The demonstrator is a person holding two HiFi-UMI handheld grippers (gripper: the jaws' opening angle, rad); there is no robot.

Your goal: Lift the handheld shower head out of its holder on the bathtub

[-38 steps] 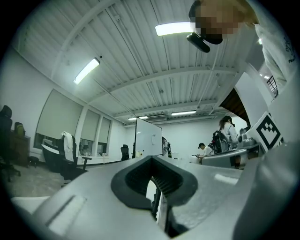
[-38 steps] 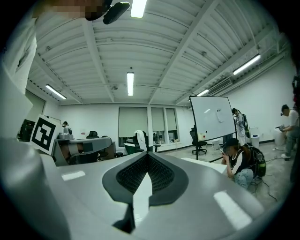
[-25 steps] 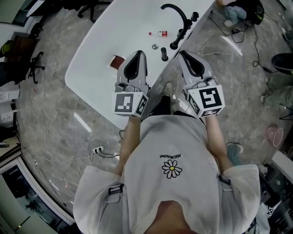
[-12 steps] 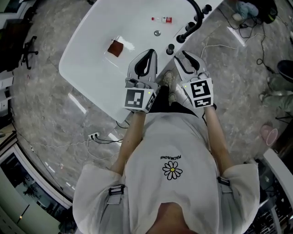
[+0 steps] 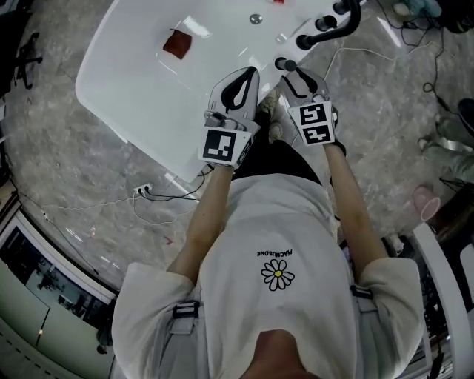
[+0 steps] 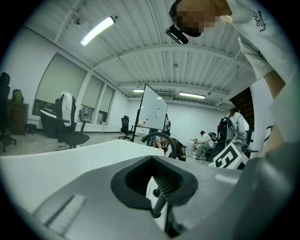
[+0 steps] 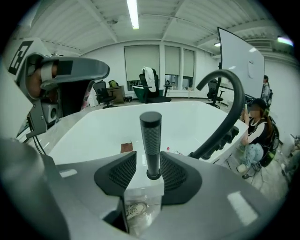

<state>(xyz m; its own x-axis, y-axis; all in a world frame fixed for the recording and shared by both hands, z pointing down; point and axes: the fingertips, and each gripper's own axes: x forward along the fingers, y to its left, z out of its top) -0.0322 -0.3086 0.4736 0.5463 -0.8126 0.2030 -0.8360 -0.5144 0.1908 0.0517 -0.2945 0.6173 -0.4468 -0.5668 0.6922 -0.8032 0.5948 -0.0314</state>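
The handheld shower head (image 7: 151, 140) is a black textured cylinder standing upright in its holder on the white bathtub (image 7: 93, 126) rim. My right gripper (image 7: 148, 171) is open, one jaw on each side of the cylinder's base with a narrow gap either side. In the head view the shower head (image 5: 286, 65) shows just past the right gripper (image 5: 292, 74) at the bathtub (image 5: 126, 66) edge. My left gripper (image 5: 248, 72) hovers beside it over the rim, shut and empty. From the left gripper (image 6: 157, 187) view only the tub edge and room show.
A curved black faucet (image 7: 225, 108) with knobs (image 5: 322, 24) rises right of the shower head. A brown patch (image 5: 176, 44) and a round drain (image 5: 255, 18) lie in the tub. Cables (image 5: 148, 192) and a pink bucket (image 5: 424, 200) sit on the marble floor.
Both grippers have moved forward to the tub rim. The right gripper's jaws now stand around the shower head's base, and the left gripper has come up beside it.
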